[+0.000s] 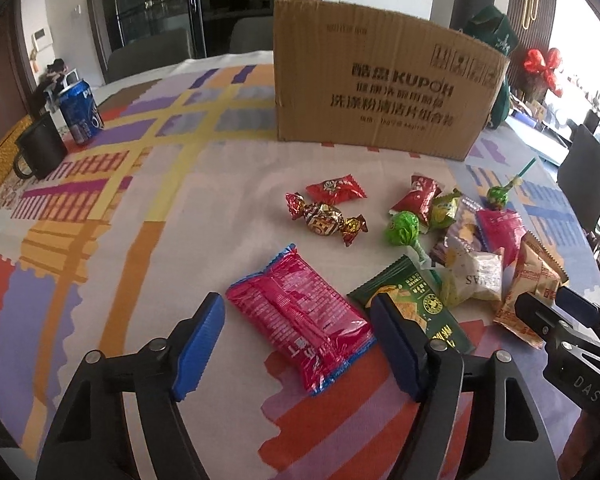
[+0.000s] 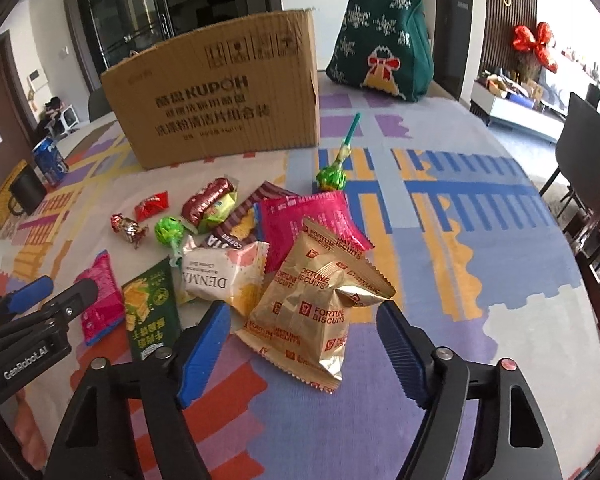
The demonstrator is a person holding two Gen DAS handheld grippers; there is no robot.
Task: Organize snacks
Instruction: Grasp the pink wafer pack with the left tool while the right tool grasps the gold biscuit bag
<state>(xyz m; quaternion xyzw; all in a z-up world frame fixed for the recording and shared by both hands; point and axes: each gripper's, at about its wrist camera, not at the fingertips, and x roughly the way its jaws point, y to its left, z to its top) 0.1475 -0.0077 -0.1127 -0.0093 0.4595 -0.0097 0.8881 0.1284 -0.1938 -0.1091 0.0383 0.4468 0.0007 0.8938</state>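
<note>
A pink snack packet (image 1: 300, 320) lies flat on the patterned tablecloth between the blue pads of my left gripper (image 1: 300, 344), which is open; neither pad presses on it. A dark green cracker packet (image 1: 416, 300) lies just right of it, partly behind the right finger. In the right wrist view my right gripper (image 2: 304, 352) is open around a crumpled gold fortune-biscuit bag (image 2: 308, 304), with its pads close beside the bag. An open cardboard box (image 1: 380, 80) stands behind the snacks, also in the right wrist view (image 2: 220, 92).
More snacks are scattered ahead: a white Denmark packet (image 2: 220, 280), a magenta packet (image 2: 300, 220), green lollipops (image 2: 168, 232), and wrapped candies (image 1: 324, 220). A blue soda can (image 1: 80, 112) and a black mug (image 1: 40, 152) stand far left. A green knitted bag (image 2: 384, 40) stands behind the box.
</note>
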